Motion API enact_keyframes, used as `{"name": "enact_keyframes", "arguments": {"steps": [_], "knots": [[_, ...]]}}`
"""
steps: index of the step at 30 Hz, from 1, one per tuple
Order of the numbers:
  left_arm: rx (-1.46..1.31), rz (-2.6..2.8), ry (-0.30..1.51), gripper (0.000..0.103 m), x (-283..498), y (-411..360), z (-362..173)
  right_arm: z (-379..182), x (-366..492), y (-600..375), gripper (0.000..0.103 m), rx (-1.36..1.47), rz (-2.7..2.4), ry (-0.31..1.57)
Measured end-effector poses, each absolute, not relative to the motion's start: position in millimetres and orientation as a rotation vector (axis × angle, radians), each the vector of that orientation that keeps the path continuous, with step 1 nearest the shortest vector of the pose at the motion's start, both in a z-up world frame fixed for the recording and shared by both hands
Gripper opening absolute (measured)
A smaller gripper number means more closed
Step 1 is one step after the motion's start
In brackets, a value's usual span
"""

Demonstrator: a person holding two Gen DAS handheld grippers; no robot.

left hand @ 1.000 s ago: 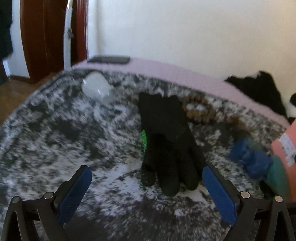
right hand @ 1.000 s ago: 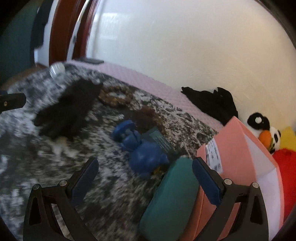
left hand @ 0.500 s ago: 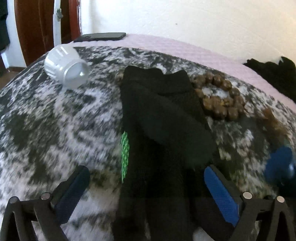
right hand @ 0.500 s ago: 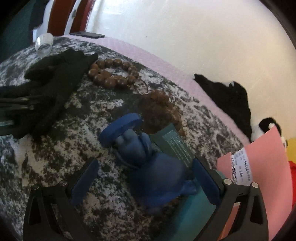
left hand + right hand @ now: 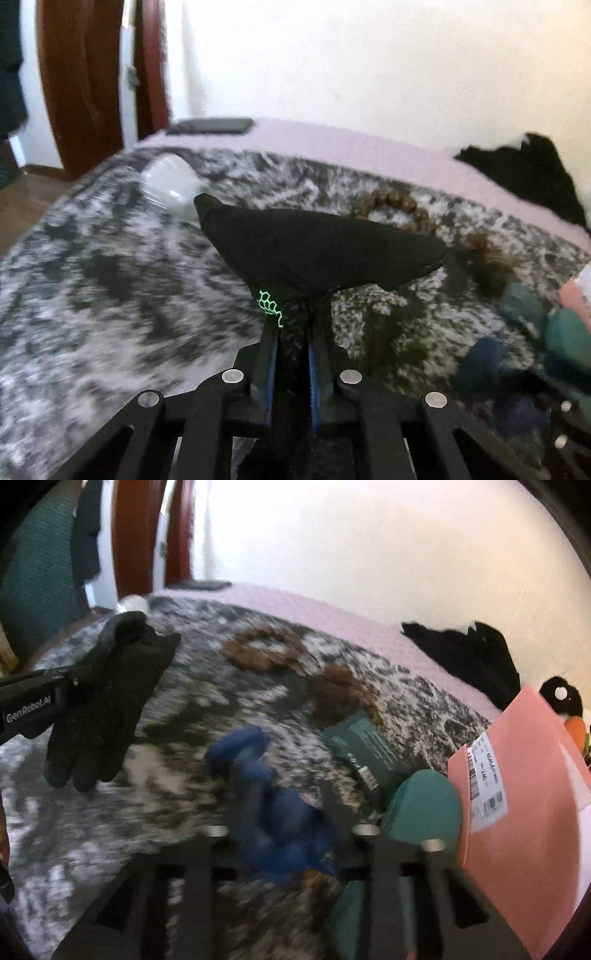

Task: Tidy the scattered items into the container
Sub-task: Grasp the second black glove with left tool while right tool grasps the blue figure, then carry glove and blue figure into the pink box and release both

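My left gripper (image 5: pixel 293 332) is shut on the fingers end of a black glove (image 5: pixel 317 251), which hangs lifted above the mottled grey blanket (image 5: pixel 110 280). The right wrist view shows the same glove (image 5: pixel 103 701) dangling from the left gripper (image 5: pixel 70 681) at the left. My right gripper (image 5: pixel 291 812) is shut on a blue toy figure (image 5: pixel 273 812), blurred, just off the blanket. The pink container (image 5: pixel 524 812) stands open at the right, close beside the toy.
On the blanket lie a bead bracelet (image 5: pixel 262 651), a brown scrunchie (image 5: pixel 340 690), a dark green packet (image 5: pixel 365 746) and a teal case (image 5: pixel 424 805). A clear cup (image 5: pixel 168 182) lies far left. A phone (image 5: pixel 214 125) and black cloth (image 5: pixel 528 177) rest on the pink sheet.
Both grippers went from open to shut. The left closed on the glove and raised it; the right closed on the blue toy and lifted slightly.
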State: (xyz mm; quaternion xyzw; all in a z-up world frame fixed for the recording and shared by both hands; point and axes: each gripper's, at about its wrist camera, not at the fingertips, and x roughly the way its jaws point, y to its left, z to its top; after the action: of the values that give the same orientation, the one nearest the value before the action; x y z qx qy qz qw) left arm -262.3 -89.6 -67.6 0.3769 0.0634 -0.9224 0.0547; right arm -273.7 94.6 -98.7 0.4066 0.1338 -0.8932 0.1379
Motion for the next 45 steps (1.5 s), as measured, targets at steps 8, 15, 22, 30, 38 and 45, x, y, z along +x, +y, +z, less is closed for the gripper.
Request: {"name": "enact_keyframes", "arguments": {"steps": [8,15,22,30,38,45], "knots": [[1.093,-2.798,0.227,0.008,-187,-117,-32,-73,-206,91,0.0,1.151,-2.555,0.245],[1.104,-2.837,0.212,0.008,-146,-118,-26,-66,-194,104,0.029,1.093,-2.622,0.209],[1.122,-2.87,0.268,0.008,-137,-122,-20,-103,-257,94,0.101,1.147,-2.679,0.467],[1.117,-2.861,0.29,0.009,-138,-132,-17,-151,-327,89,0.071,1.267,-2.603,0.413],[1.071,-2.872,0.335,0.009,-132,-142,-5,-135,-309,102,0.049,1.311,-2.495,0.141],[1.01,-2.902,0.365,0.009,-114,-143,9,-96,-253,105,0.049,1.257,-2.466,-0.095]]}}
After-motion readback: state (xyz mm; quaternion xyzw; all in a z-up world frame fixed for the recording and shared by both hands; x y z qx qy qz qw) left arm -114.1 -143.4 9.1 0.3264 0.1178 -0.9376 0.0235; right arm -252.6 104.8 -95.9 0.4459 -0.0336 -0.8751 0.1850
